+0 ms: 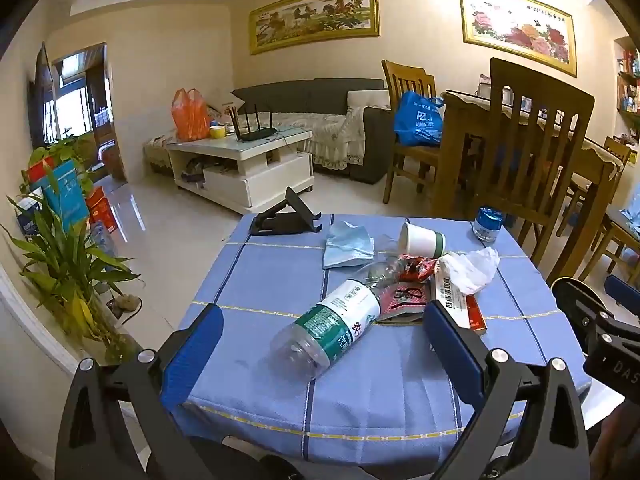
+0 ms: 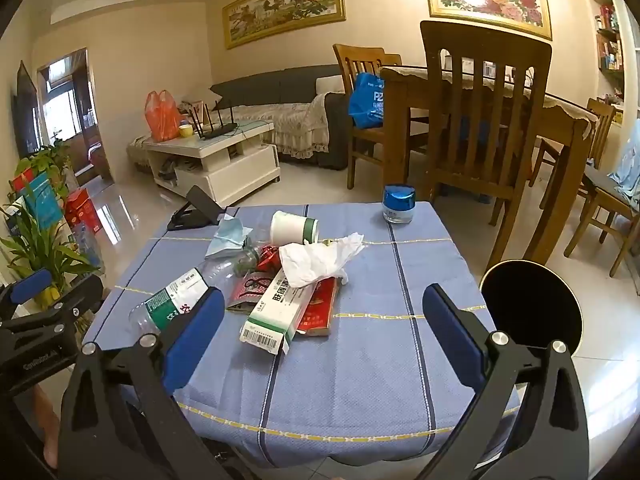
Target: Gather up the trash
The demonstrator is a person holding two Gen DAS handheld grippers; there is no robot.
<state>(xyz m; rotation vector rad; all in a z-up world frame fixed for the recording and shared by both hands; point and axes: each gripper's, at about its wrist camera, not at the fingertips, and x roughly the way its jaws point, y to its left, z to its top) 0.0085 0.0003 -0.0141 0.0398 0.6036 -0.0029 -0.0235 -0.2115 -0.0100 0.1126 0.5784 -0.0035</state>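
**Both claws spread, nothing lifted yet**

The left claw hangs spread wide over the near edge of the desk, empty, its blue pads either side of the bottle's base. The right claw is likewise spread and empty, with the box and red packet lying between its pads further off.

The small square desk with the blue checked cloth carries all the rubbish, gathered in a loose heap a little left of the middle. Just off its right edge, near the right claw, stands a round black bin, open-mouthed, which I judge to be where the trash goes.

Largest in the heap is the clear plastic bottle with a green and white label, lying on its side, base towards the camera. Next comes the long white and green cardboard box, resting on a flat red packet. A crumpled white tissue sits on the box's far end. Behind lie a tipped white paper cup with a green band, a pale blue face mask and a shiny red wrapper.

Collecting seems not yet begun. The next move calls for lowering one claw over a single piece, most readily the bottle, closing across its body and carrying it to the bin.
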